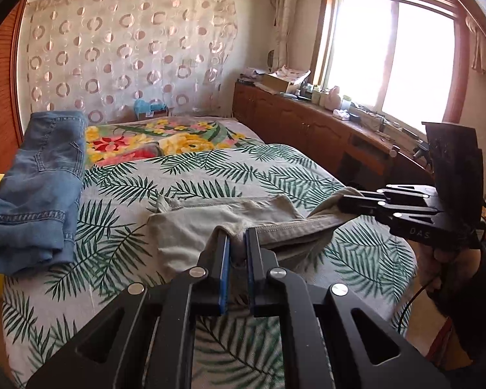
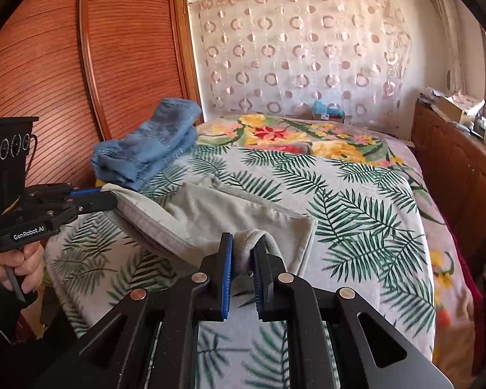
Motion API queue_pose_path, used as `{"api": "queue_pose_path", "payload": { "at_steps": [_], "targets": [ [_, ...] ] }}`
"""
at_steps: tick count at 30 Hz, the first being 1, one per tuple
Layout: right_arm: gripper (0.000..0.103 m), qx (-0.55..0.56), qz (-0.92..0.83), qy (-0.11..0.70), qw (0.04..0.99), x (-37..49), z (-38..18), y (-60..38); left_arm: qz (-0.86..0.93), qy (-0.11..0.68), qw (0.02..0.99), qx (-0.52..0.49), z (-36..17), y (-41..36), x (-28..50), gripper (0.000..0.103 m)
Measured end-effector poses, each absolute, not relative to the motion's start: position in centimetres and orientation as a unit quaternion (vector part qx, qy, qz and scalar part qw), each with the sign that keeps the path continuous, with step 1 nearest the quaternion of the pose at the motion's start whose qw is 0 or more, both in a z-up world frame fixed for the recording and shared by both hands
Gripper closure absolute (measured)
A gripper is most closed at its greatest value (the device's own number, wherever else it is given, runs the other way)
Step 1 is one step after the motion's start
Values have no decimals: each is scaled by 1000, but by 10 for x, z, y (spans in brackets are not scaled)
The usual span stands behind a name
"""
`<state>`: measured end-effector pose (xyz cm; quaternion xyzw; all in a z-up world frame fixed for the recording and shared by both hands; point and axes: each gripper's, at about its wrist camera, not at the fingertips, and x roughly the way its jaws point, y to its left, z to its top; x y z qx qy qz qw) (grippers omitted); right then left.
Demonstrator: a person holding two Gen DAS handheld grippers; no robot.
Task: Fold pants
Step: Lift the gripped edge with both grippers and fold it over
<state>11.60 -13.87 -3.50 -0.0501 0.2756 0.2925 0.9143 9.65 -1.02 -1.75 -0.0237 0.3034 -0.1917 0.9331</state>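
the left claw (image 1: 236, 243) sits at lower centre of the left view, nearly closed, pinching a bunched edge of the pants (image 1: 210, 223). the right claw (image 2: 243, 253) sits at lower centre of the right view, likewise nearly closed on a thick hemmed edge, probably the waistband. each claw also shows in the other's view, at the frame's side, clamped on the same near edge.

the pants are pale grey-green, already doubled, lying on the bed (image 1: 243, 168) at the middle of both frames, with the gripped near edge lifted clear of the cover.

to do this fold well, i judge both claws should rise together and level, keep the edge taut between them, then carry it toward the far edge so the layers meet squarely, letting go only once the cloth lies flat.

the long axis seems to run across the frame, left to right, along the held edge; which end is the legs i cannot tell.

folded jeans (image 1: 39, 188) lie at the left.
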Motion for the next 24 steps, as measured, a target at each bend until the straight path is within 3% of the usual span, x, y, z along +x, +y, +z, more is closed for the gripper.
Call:
{"api": "queue_pose_path", "payload": {
  "at_steps": [24],
  "targets": [
    [91,-47,291,331,896,234,-61,-101,-158,365,917,-19,-52,-3,189,93]
  ]
}}
